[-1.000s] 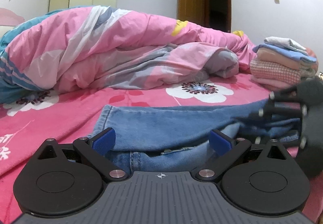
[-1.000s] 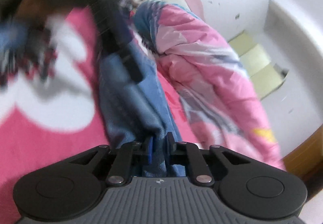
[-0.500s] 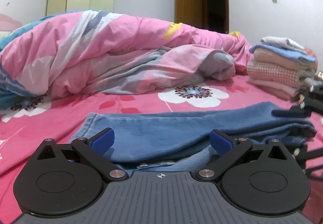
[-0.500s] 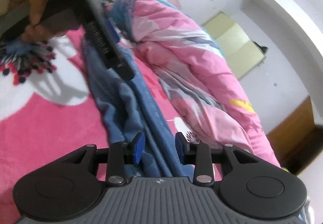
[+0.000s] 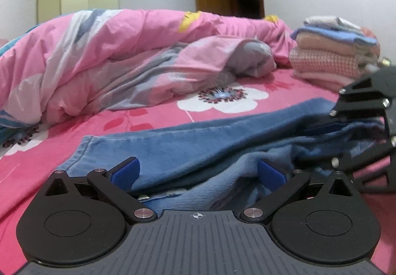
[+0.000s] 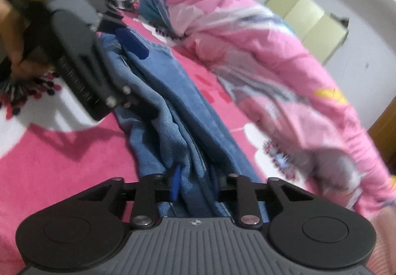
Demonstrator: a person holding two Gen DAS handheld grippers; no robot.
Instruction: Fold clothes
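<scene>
Left wrist view: jeans [image 5: 210, 136] lie flat on the bed [image 5: 74, 141], long axis running left to right across the frame, waistband end right under the left tongs [image 5: 198, 173]. Left tongs released, blue pads spread wide, denim between them but not pinched. Right tongs [image 5: 366, 111] sit at the far right end of the jeans.

Right wrist view: right tongs [image 6: 194, 186] have just been closing and are clenched on a bunched fold of denim at their end. From here the jeans stretch straight away toward the left tongs [image 6: 118, 52] at the other end.

So each hand has one end; axis runs tong to tong. My read: left still needs to clamp the waistband before any lift or fold end over end. Folded pile [image 5: 334, 59] is well apart, nearer the right hand.
</scene>
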